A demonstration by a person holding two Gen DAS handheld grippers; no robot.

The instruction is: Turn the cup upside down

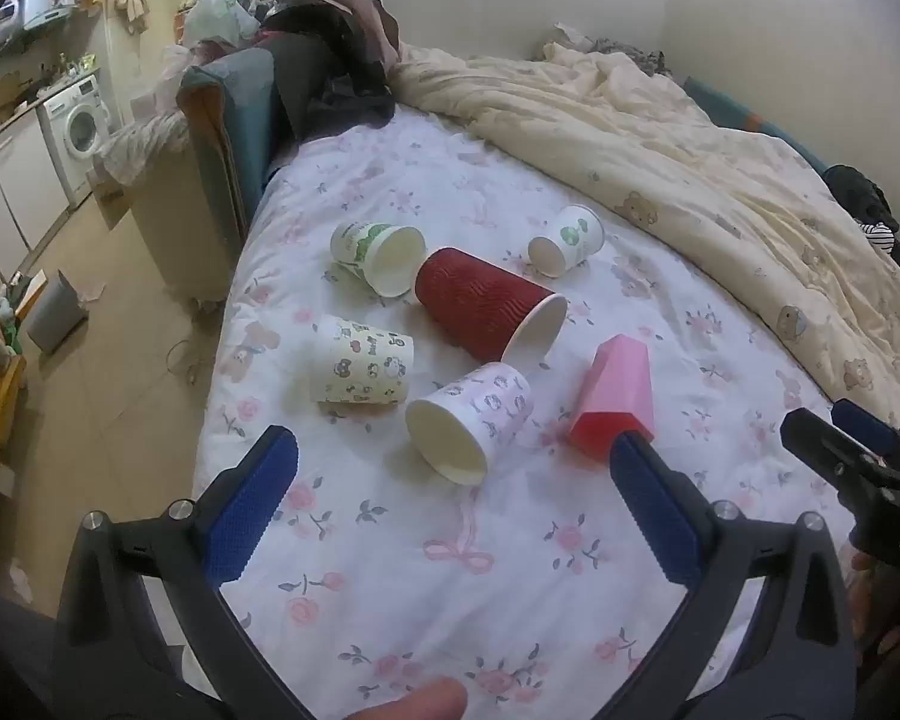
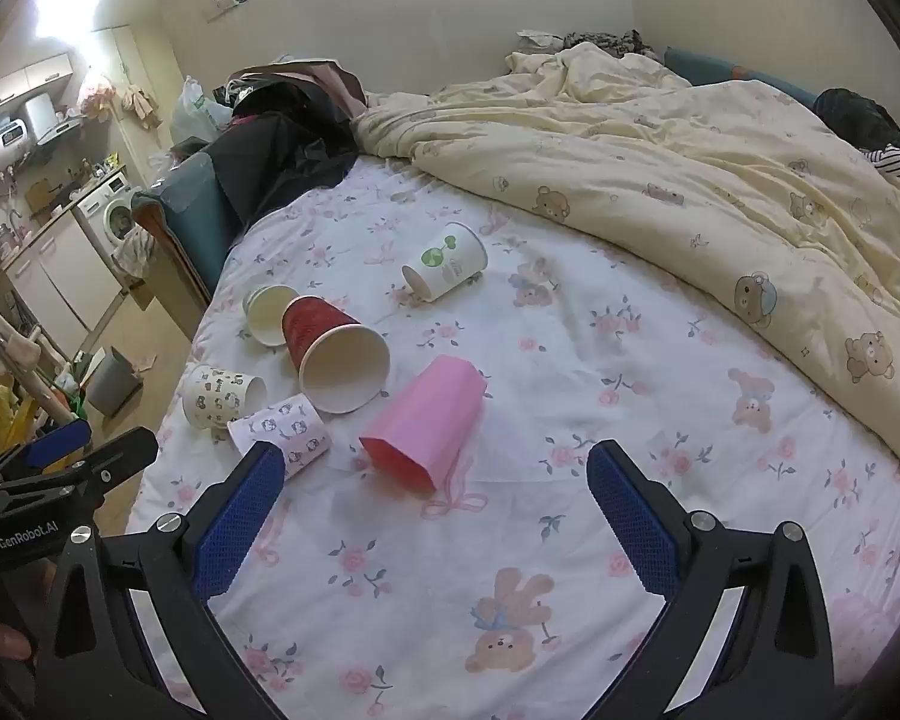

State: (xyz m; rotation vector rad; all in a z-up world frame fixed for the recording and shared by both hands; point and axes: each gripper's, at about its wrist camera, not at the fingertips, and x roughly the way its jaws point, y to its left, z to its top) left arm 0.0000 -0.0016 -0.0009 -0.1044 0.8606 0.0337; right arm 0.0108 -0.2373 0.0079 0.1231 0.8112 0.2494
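Several cups lie on their sides on the floral bed sheet (image 1: pixel 450 540). A pink faceted cup (image 1: pixel 618 396) (image 2: pixel 429 423) lies nearest, mouth toward me. A big red ribbed cup (image 1: pixel 480 306) (image 2: pixel 330 354), a white cup with purple prints (image 1: pixel 468 420) (image 2: pixel 285 432), a white cartoon cup (image 1: pixel 360 366) (image 2: pixel 219 396), a green-print cup (image 1: pixel 378 255) (image 2: pixel 267 312) and a small green-logo cup (image 1: pixel 567 240) (image 2: pixel 447 261) lie around it. My left gripper (image 1: pixel 453 462) is open and empty before the purple-print cup. My right gripper (image 2: pixel 435 471) is open and empty before the pink cup.
A cream bear-print duvet (image 2: pixel 690 180) is bunched over the right and far side of the bed. Dark clothes (image 2: pixel 288 138) are heaped at the far left corner. The bed's left edge drops to the floor, with a grey bin (image 1: pixel 54 312) there.
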